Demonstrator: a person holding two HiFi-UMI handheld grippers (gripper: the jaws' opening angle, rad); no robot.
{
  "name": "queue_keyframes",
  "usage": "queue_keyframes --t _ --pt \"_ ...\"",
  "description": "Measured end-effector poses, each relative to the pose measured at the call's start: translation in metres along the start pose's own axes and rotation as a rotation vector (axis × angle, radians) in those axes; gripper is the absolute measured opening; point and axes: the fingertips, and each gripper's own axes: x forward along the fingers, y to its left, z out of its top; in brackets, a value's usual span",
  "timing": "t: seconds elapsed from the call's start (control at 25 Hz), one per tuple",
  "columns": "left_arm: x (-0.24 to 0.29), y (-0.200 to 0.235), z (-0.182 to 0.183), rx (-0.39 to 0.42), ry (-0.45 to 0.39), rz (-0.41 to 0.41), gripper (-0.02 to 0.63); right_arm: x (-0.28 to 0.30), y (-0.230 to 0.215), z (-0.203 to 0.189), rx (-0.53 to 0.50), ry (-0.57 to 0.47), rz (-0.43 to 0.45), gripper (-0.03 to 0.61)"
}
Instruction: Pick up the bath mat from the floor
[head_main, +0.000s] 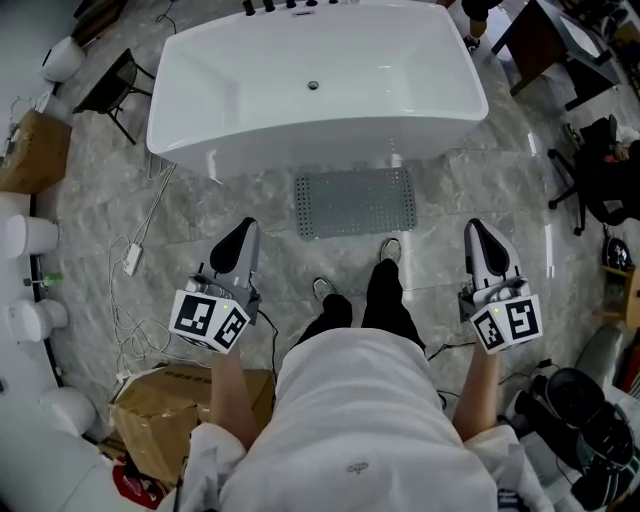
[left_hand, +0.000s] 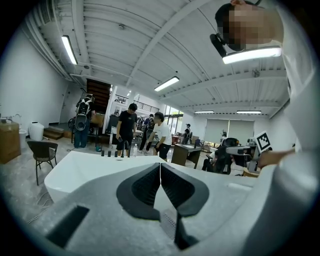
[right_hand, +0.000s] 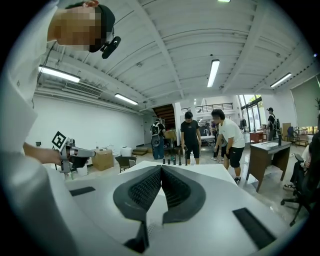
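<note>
Bathtub, mat and two shut grippers

Grey stone floor (head_main: 90, 200) fills the room. A big white bathtub (head_main: 315, 85) stands on it at the far side, with dark taps on its far rim. The person (head_main: 360, 420) in a white top and black trousers stands near the tub, looking down, with a gripper in each hand.

A brown cardboard box (head_main: 165, 420) sits on the floor at the near left. A dark chair (head_main: 110, 85) stands at the far left, beside the tub.

The bath mat (head_main: 355, 203) is grey with rows of little holes. It lies flat on the floor, just in front of the tub's near side. It is a little way past the person's shoes, and nothing touches it.

The left gripper (head_main: 243, 232) is held out to the left of the mat, up off the floor. Its own view shows the left gripper (left_hand: 160, 167) with its two black fingers (left_hand: 142, 187) pressed together at the tips. Nothing is between them. The white tub shows just past them.

The right gripper (head_main: 477, 232) is held out to the right of the mat, well apart from it. Its own view shows the right gripper (right_hand: 161, 170) with its fingers (right_hand: 142, 190) closed tight too, and nothing in them.

A thin white cable (head_main: 150, 215) trails across the floor on the left, down to a small white plug block (head_main: 132, 260).

Far behind the tub, two people (right_hand: 191, 136) stand by the taps.
</note>
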Motion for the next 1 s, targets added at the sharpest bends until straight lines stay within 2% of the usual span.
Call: queue_keyframes --t 0.36,0.56,0.84,1.0 --pt "0.055 -0.016 0.027 0.006 -0.022 0.083 0.014 0.034 -0.076 0.021 -0.012 -0.041 0.058 0.008" --pt "0.100 -0.027 0.034 -0.030 -0.022 0.113 0.014 0.055 -0.127 0.022 0.011 -0.038 0.079 0.008" --pt "0.150 -0.054 0.030 -0.015 0.036 0.148 0.014 0.075 -0.181 0.004 0.057 0.015 0.126 0.008" --pt "0.164 -0.062 0.018 -0.021 0.083 0.173 0.014 0.089 -0.195 -0.011 0.074 0.051 0.160 0.008"
